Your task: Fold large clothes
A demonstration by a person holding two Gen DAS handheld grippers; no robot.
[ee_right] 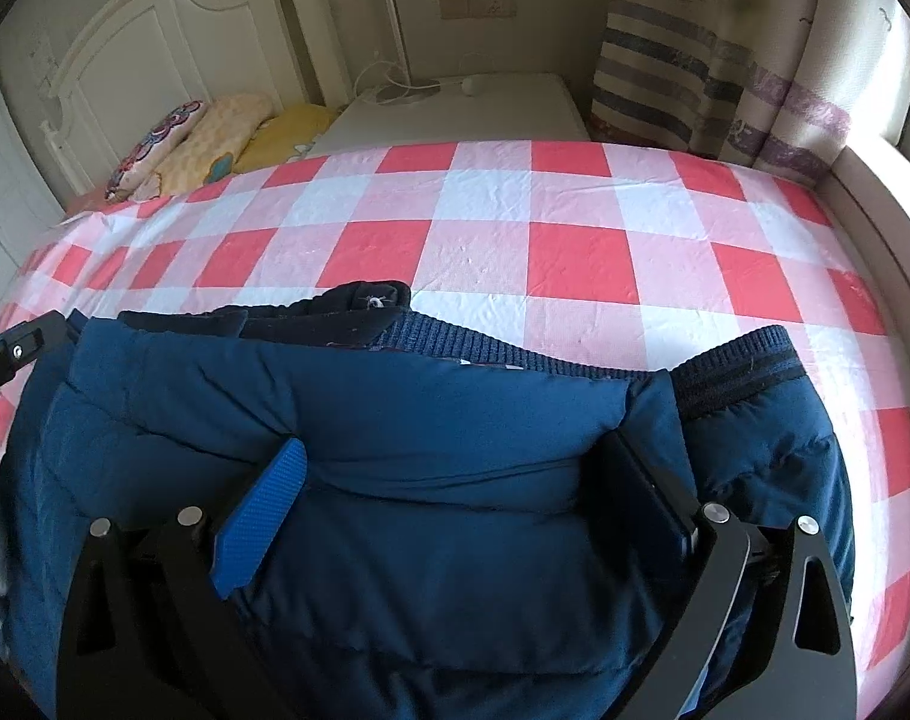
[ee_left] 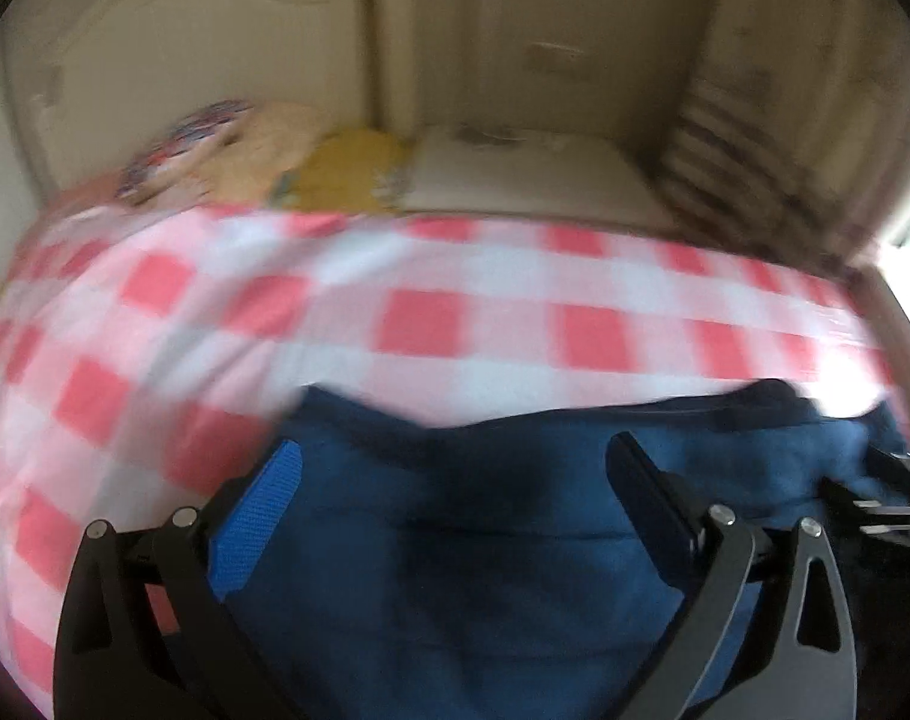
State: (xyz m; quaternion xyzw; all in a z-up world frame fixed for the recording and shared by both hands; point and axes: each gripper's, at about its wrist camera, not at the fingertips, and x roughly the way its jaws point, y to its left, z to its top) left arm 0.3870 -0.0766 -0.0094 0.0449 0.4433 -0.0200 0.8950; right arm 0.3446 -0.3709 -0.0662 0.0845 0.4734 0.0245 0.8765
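Observation:
A dark blue puffer jacket (ee_right: 431,456) lies on a bed covered by a red and white checked sheet (ee_right: 574,228). Its ribbed knit hem (ee_right: 478,342) and a ribbed cuff (ee_right: 736,360) face the far side. My right gripper (ee_right: 455,456) is open, its jaws spread wide over the jacket's quilted body. In the blurred left wrist view the jacket (ee_left: 455,540) fills the lower middle. My left gripper (ee_left: 455,456) is open above it, jaws wide apart. The left gripper's body also shows at the left edge of the right wrist view (ee_right: 11,354).
Pillows (ee_right: 215,138) lie at the white headboard (ee_right: 125,48) at the far left. A white bedside table (ee_right: 466,108) stands beyond the bed. A striped curtain (ee_right: 694,60) hangs at the right by a window ledge (ee_right: 880,210).

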